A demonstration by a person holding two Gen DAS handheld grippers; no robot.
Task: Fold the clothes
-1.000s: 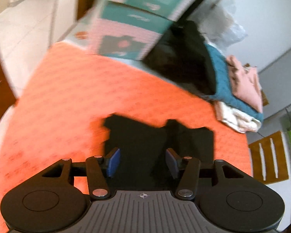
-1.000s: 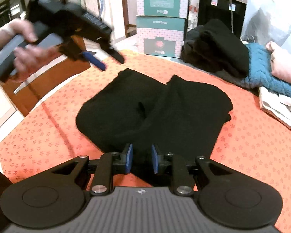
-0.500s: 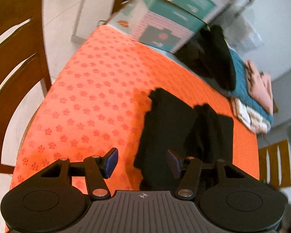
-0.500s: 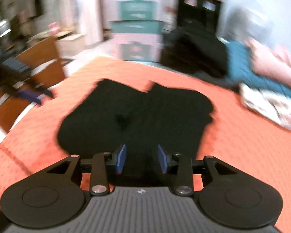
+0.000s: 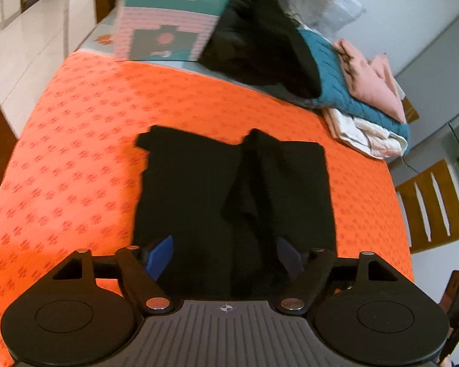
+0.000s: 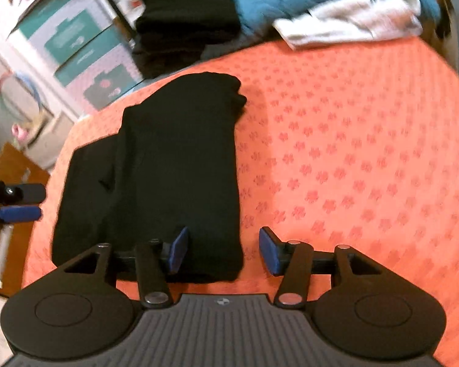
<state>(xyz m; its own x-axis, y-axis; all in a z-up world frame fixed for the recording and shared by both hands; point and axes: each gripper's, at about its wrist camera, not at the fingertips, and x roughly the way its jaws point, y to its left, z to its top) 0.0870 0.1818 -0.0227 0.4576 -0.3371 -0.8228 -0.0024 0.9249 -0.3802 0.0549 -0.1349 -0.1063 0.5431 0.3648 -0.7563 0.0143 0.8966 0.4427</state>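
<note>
A black garment (image 5: 199, 189) lies folded on the orange flower-print tablecloth (image 5: 76, 153), with a raised fold running down its middle. My left gripper (image 5: 223, 257) hovers over its near edge; its jaws are opening, cloth lies below them and the blue pads touch nothing. In the right wrist view the same garment (image 6: 168, 168) lies left of centre. My right gripper (image 6: 224, 250) straddles its near right corner, jaws opening, pads not pressing the cloth. The left gripper's fingertips (image 6: 18, 212) show at that view's left edge.
At the table's far side stand teal and pink boxes (image 5: 168, 15) and a stack of clothes: black (image 5: 260, 39), teal (image 5: 336, 76), pink (image 5: 370, 79), white (image 5: 361, 131). A wooden chair (image 5: 428, 208) stands to the right. Bare cloth (image 6: 352, 153) spreads right of the garment.
Both grippers' jaws have spread wider. The right gripper has rolled and come down to the garment's near right corner. The left gripper swung out to the left, then back over the garment's near edge.
</note>
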